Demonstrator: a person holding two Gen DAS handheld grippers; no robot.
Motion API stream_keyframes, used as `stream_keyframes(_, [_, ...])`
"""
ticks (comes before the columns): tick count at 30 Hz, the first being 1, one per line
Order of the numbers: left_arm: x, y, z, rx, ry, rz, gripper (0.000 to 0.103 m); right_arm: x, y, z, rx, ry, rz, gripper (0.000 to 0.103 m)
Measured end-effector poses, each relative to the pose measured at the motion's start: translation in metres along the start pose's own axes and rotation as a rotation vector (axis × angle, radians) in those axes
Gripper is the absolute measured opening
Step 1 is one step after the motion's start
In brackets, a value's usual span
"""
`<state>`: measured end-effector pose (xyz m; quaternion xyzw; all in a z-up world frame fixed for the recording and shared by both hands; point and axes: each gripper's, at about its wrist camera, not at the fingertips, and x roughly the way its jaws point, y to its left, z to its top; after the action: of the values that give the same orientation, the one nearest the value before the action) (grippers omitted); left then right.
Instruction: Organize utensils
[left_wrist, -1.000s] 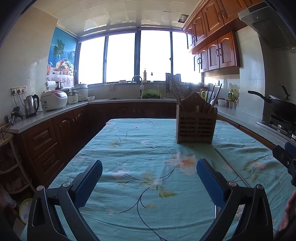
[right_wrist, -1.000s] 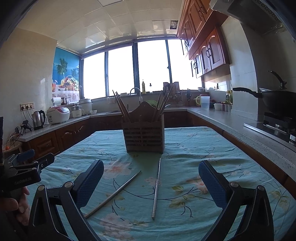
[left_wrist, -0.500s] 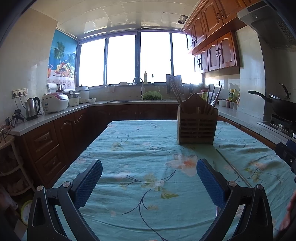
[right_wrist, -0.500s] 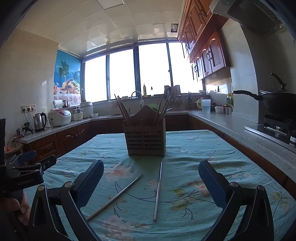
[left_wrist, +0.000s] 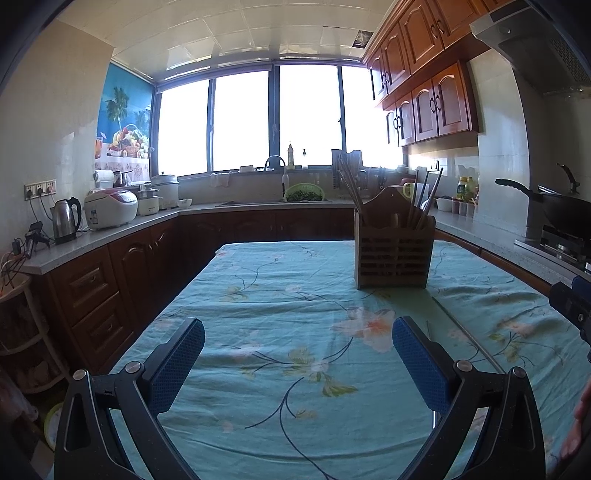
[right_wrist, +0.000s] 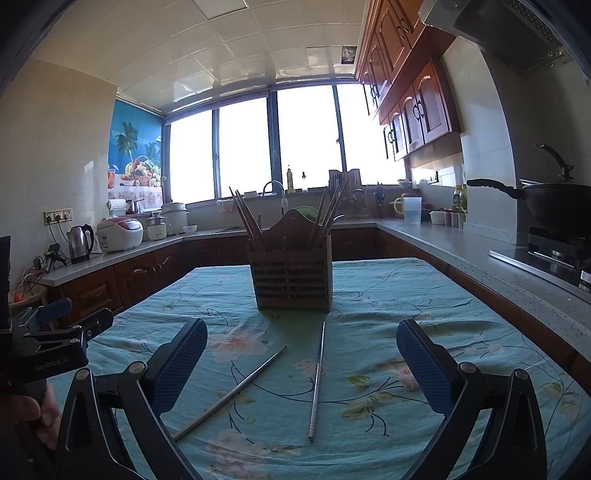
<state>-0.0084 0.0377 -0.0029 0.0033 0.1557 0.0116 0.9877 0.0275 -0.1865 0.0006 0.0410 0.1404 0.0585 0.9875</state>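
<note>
Two metal chopsticks (right_wrist: 317, 380) lie between the spread right tongs (right_wrist: 301, 354).

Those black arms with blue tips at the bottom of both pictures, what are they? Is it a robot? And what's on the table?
It is no robot by itself. A person holds two grabbing tools, one in each hand, and each tool carries a camera looking forward along its two fingers. One picture comes from the left gripper, the other from the right gripper. The blue parts are the finger pads. Both tools are open and hold nothing. In the right picture you can even see the other tool at the left edge. On the flowery tablecloth stands a wooden holder full of chopsticks. Two metal chopsticks lie loose in front of it, probably waiting to be put in.
</note>
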Motion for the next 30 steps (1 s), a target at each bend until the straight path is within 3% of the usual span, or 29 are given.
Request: stream_keyframes(30, [0.0006,-0.0036,-0.0001,0.005,0.007,-0.005,0.102,-0.0010,0.0036,0.0039,-0.001,-0.012,0.010,0.103])
